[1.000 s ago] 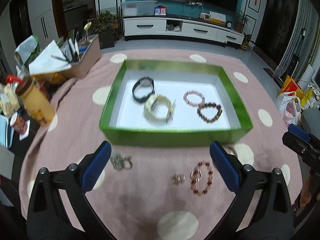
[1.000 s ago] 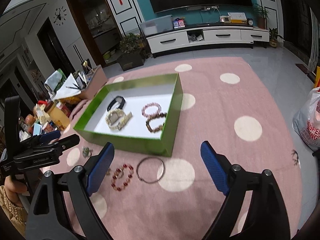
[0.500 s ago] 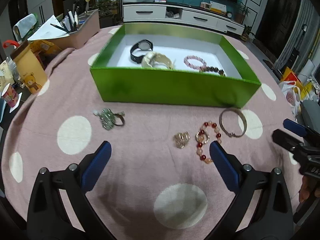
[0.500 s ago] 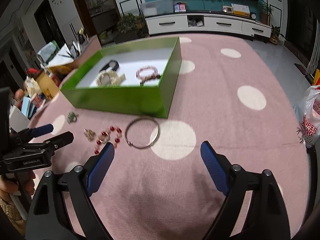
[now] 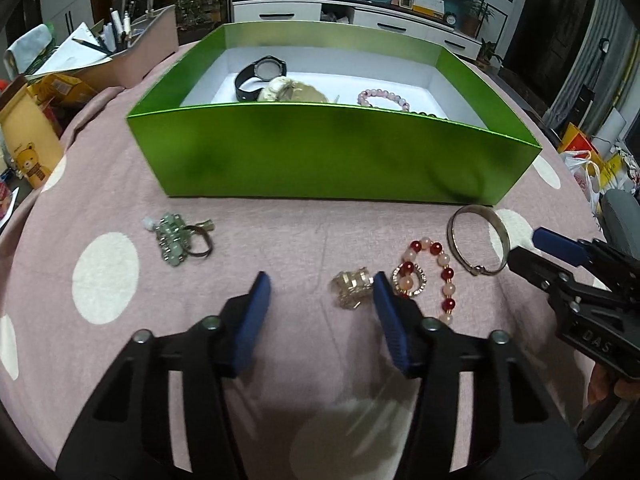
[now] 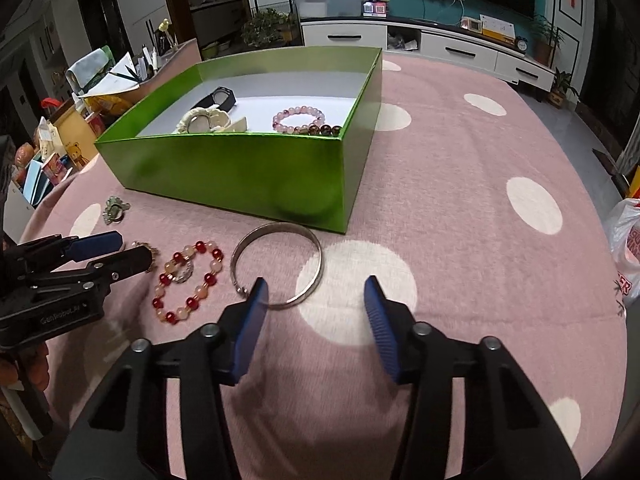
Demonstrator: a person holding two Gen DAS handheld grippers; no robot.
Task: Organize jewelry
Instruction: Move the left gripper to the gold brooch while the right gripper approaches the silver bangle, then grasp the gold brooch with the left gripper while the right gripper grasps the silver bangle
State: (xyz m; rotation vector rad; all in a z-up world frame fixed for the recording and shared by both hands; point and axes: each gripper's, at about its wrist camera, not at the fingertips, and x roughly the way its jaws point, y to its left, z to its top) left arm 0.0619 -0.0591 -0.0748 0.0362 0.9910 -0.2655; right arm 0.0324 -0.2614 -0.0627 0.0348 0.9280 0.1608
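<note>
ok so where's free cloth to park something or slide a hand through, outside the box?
Free: the pink tablecloth right of the green box, and the stretch between the green bead cluster and the gold ring. Crowded: in front of the box's right half, where gold ring, red bead bracelet, silver bangle and both tongs sit close together.

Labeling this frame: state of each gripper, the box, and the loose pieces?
left gripper: open, empty
right gripper: open, empty
box: open, no lid
bangle: on cloth, outside box
bead bracelet: on cloth, outside box
black watch: in box
</note>
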